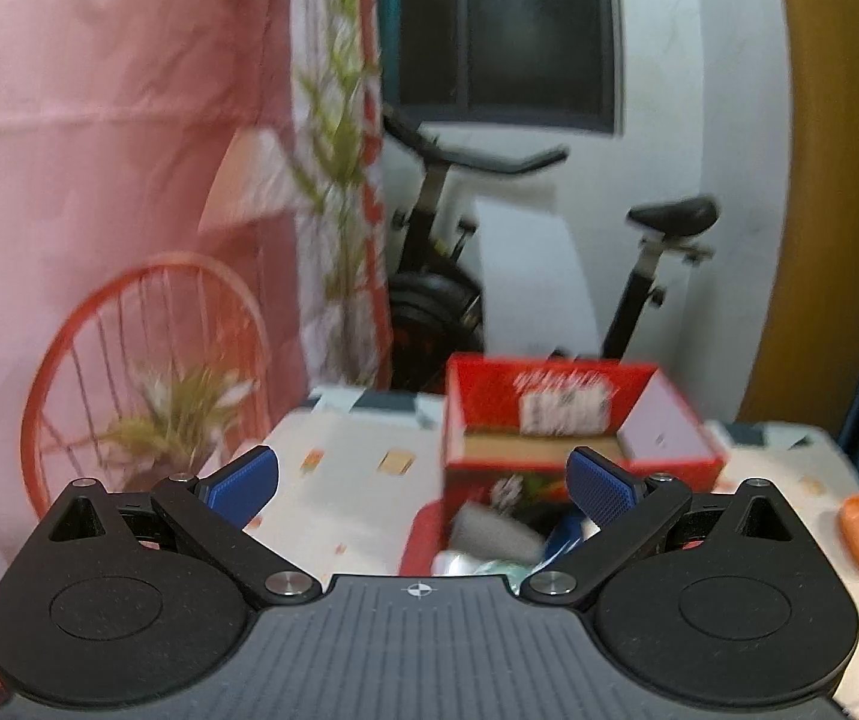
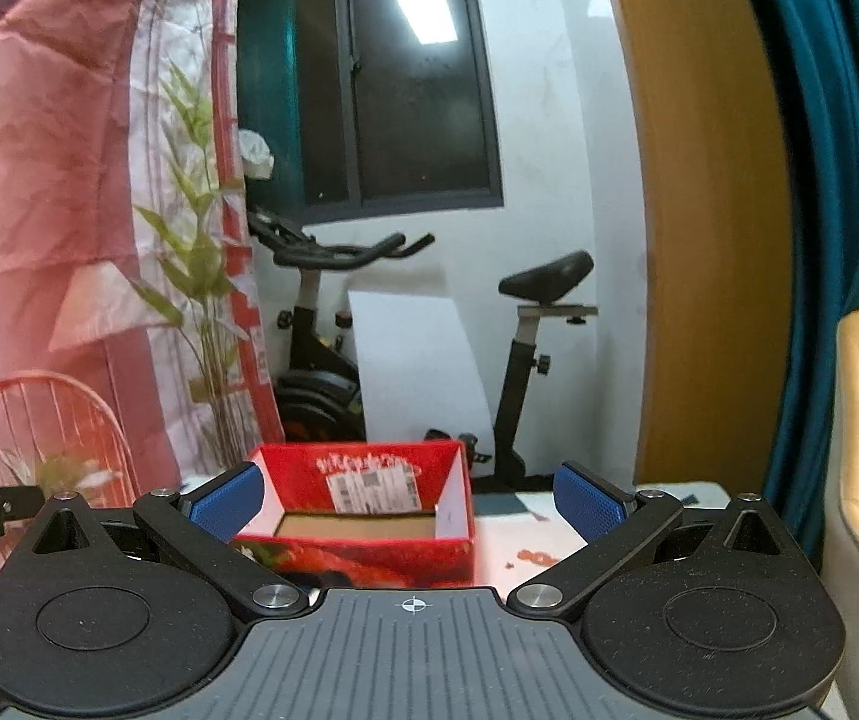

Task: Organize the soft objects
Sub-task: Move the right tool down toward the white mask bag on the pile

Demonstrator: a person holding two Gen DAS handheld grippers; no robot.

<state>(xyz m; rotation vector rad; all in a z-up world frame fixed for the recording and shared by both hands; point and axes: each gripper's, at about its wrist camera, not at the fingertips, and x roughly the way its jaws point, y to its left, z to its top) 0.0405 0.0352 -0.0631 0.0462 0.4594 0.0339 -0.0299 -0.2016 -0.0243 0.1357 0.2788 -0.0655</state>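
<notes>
The left gripper is spread wide, grasping nothing; the red box sits right of centre. The right gripper is likewise released; the box shows centre frame.

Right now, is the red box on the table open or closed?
Open. The red box has no lid over it: the right wrist view looks down past its rim to a bare brown floor and the label on its back wall.
</notes>
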